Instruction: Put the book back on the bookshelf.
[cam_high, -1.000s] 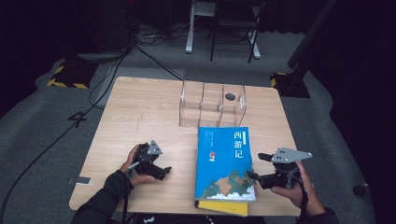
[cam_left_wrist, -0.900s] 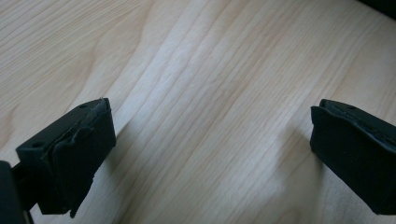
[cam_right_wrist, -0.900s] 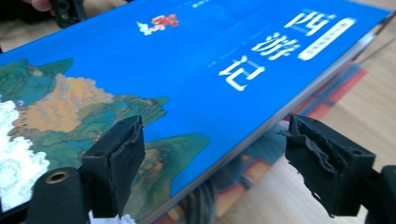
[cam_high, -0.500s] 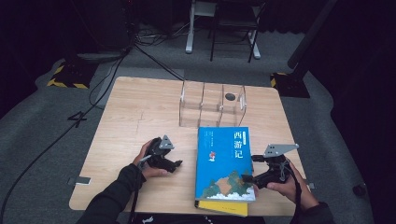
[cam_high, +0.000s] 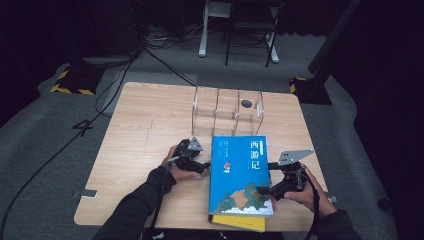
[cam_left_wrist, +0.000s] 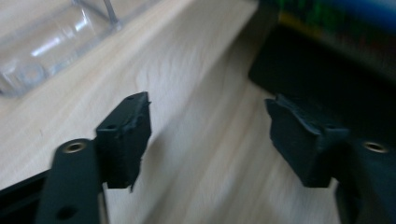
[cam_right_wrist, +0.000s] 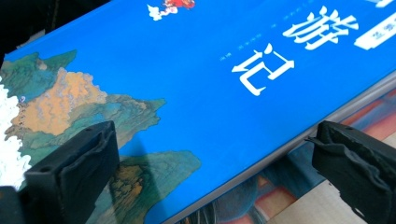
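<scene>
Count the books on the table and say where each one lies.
2. A blue hardcover book lies flat near the table's front edge, between both grippers; a yellow book lies underneath it, its front edge sticking out. Others could hide beneath.

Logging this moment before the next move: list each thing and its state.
Blue book: closed, flat on a yellow book.
Yellow book: closed, flat on the table.
Clear rack: upright, slots empty.
Left gripper: open, jaws just been closing, nothing between.
Right gripper: open, jaws straddle the blue book's edge.

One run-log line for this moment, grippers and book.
left gripper: open, jaws closing, nothing between, beside blue paperback book | right gripper: open, astride book's right edge | book: atop yellow book
</scene>
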